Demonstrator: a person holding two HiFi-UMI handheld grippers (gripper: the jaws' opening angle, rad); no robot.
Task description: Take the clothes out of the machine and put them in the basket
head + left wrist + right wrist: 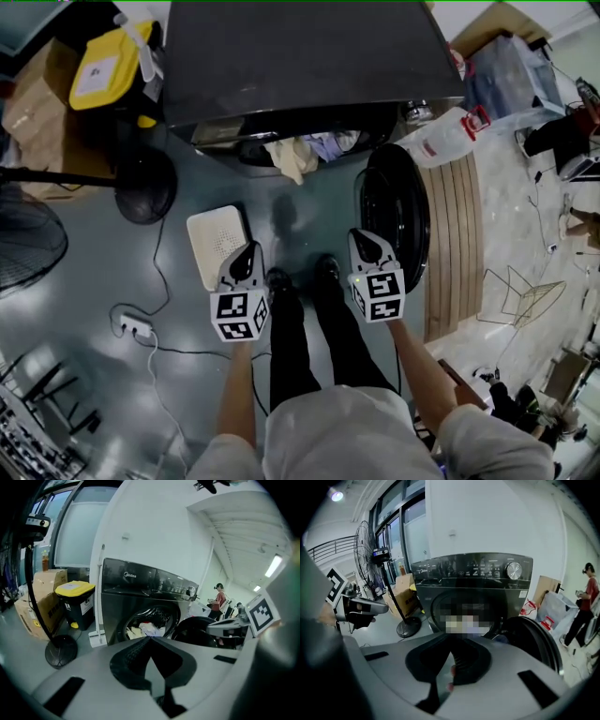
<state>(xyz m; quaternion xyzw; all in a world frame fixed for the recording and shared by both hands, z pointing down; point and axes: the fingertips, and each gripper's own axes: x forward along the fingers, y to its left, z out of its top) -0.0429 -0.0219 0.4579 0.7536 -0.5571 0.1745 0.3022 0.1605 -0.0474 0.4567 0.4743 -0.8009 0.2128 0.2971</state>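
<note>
My left claw (247,253) and right claw (371,246) are both clenched on nothing; ahead of them, in the machine's (300,56) mouth, the clothes (298,153) lie as a crumpled cream and pale-blue heap, stretched sideways across the opening; one cream piece spills toward the claws.

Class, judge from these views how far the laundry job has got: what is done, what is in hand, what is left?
Done: the door stands open. In hand: nothing. The left gripper and right gripper are shut and empty, short of the machine. Left: all of it. The clothes lie in its mouth, and none show in the white basket on the floor.
</note>
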